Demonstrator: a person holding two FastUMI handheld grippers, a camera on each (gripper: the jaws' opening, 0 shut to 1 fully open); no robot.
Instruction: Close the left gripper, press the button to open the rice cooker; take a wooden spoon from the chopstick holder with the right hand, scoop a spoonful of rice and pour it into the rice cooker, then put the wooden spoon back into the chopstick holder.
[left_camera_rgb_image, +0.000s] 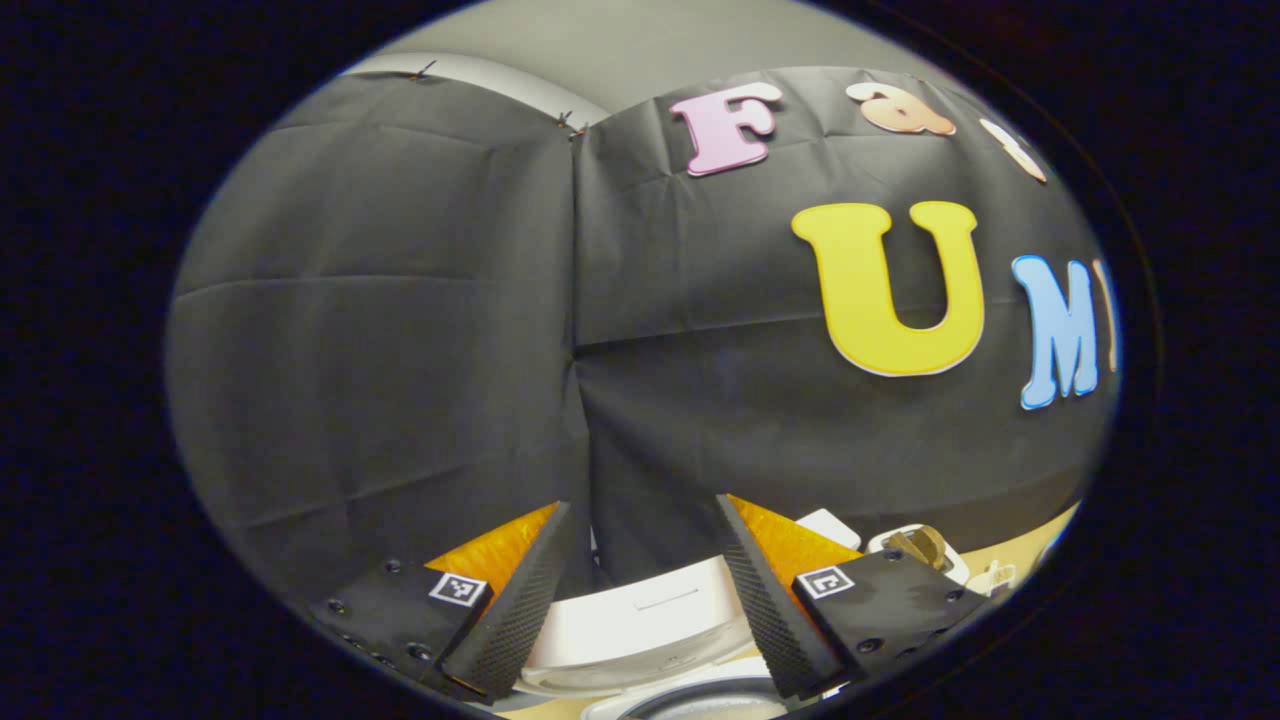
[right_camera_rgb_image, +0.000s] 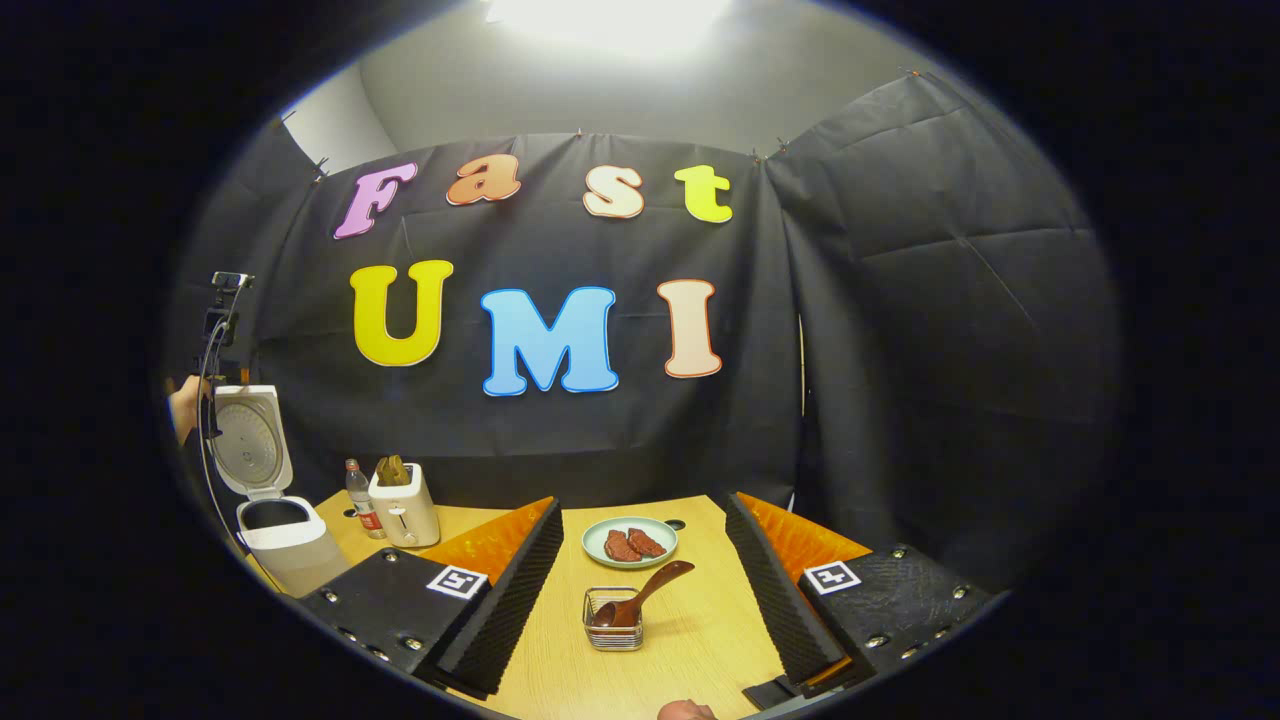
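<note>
Tabletop (right_camera_rgb_image: 690, 620): wooden spoon (right_camera_rgb_image: 640, 597) in chopstick holder (right_camera_rgb_image: 612, 620) between spread right tongs (right_camera_rgb_image: 640, 590).

The rice cooker (right_camera_rgb_image: 285, 545) is white, its raised lid (right_camera_rgb_image: 250, 440) lined in silvery grey. The toaster (right_camera_rgb_image: 404, 510) is cream. The wooden spoon (right_camera_rgb_image: 640, 595) is reddish brown in a silver wire chopstick holder (right_camera_rgb_image: 613, 625). Dark red slices lie on a pale green plate (right_camera_rgb_image: 596, 548). The table (right_camera_rgb_image: 690, 620) is light wood-grained.
</note>
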